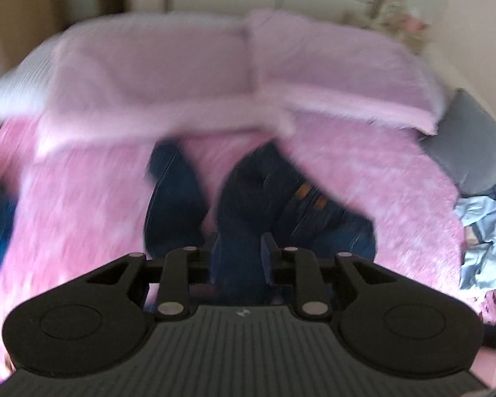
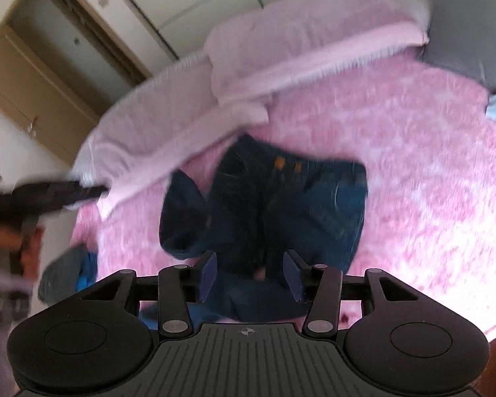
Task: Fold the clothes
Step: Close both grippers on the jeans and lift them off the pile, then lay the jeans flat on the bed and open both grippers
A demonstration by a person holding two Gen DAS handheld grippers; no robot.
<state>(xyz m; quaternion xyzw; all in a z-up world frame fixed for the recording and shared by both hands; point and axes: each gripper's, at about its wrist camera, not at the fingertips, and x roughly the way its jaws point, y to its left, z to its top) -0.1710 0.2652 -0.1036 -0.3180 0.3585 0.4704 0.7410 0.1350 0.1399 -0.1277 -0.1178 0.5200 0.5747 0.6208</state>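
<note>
Lying crumpled mid-bed on the pink fleece blanket (image 2: 413,165), dark jeans (image 2: 264,205) ready for smoothing before any fold. Right gripper (image 2: 251,279) fingers apart over the denim, clamping nothing; left gripper (image 1: 238,254) fingers narrowly apart, likewise empty.

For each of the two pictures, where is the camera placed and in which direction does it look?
Left wrist view: sits on the left gripper, looking forward and down at dark jeans on a pink fluffy blanket; only its own blue fingers show.
Right wrist view: sits on the right gripper, looking down at the jeans; its own open fingers show, and at the left edge a hand holding the other gripper.
Shared: the jeans, the blanket, the pale pink pillows and a grey cushion.
</note>
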